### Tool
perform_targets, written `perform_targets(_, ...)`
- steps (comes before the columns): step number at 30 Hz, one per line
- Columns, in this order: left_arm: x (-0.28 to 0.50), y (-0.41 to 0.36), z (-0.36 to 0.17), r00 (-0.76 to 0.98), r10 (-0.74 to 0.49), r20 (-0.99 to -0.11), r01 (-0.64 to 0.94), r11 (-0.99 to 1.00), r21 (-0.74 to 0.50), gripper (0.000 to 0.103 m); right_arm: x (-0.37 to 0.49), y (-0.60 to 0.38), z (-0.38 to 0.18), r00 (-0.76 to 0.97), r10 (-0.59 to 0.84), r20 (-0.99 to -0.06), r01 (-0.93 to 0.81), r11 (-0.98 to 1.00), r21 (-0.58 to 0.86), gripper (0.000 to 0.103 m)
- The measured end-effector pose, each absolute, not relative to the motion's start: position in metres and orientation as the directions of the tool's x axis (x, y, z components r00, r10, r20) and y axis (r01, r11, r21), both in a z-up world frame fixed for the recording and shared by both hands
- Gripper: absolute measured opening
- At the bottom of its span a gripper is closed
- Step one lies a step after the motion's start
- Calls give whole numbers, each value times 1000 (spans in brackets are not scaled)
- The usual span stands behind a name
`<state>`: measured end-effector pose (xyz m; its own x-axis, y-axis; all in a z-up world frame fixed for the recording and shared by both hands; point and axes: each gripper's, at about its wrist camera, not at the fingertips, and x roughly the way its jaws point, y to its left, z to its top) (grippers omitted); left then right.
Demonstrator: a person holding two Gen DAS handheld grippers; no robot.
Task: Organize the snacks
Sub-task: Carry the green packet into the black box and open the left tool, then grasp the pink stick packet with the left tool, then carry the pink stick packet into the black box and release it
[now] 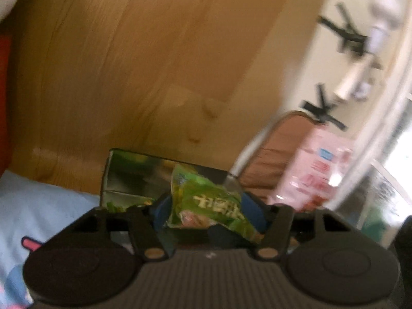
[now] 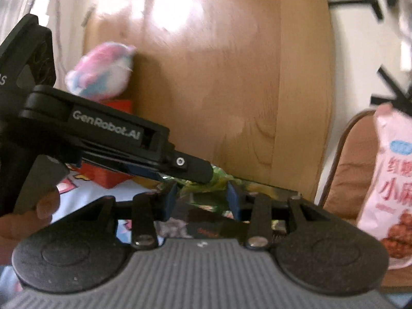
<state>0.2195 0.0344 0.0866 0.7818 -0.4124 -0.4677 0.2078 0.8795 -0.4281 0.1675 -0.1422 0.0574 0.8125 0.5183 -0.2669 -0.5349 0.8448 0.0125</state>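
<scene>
A green snack packet [image 1: 206,206] sits pinched between the blue pads of the left gripper [image 1: 208,213], in front of a wooden panel [image 1: 144,64]. The right gripper [image 2: 203,200] pinches a dark box [image 2: 211,224] beneath it. A pink snack bag [image 2: 388,180] stands far right.

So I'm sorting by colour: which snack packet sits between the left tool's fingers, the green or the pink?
The green snack packet; the pink snack packet stands apart, by the chair.
</scene>
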Motion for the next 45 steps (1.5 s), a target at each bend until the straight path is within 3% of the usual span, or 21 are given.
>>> perform_targets(3, 232, 42, 75, 775, -379, -506, 158, 891, -426, 64, 195, -137, 45, 793, 503, -344, -521, 852, 45, 60)
perform_targets(8, 196, 60, 72, 770, -425, -476, 197, 868, -456, 64, 188, -163, 43, 790, 516, -332, -490, 856, 164, 60)
perform_targets(15, 147, 73, 44, 701, -412, -582, 176, 891, -419, 63, 134, -215, 24, 748, 554, -365, -461, 830, 314, 59)
perform_targets(19, 139, 72, 32, 668, -451, -592, 161, 864, -476, 63, 114, -229, 5, 728, 546, -416, -414, 832, 369, 59)
perform_targets(22, 145, 53, 26, 627, -496, -601, 188, 845, -501, 55, 121, -228, -8, 711, 525, -469, -331, 837, 435, 56)
perform_targets(25, 148, 32, 15, 569, -531, -627, 203, 830, -519, 39, 111, -228, -16, 682, 566, -464, -310, 798, 517, 52)
perform_targets(27, 137, 23, 16, 598, -492, -633, 213, 858, -467, 40, 104, -222, -16, 677, 564, -474, -315, 803, 505, 44)
perform_targets(30, 123, 24, 26, 613, -500, -612, 214, 851, -480, 40, 95, -218, -11, 695, 544, -470, -310, 816, 488, 41)
perform_targets(37, 69, 60, 52, 699, -492, -519, 186, 826, -532, 41, 61, -199, 34, 746, 564, -354, -430, 814, 391, 40)
perform_targets(45, -6, 69, 18, 674, -448, -587, 116, 849, -515, 42, -2, -181, 11, 655, 632, -414, -525, 775, 352, 40)
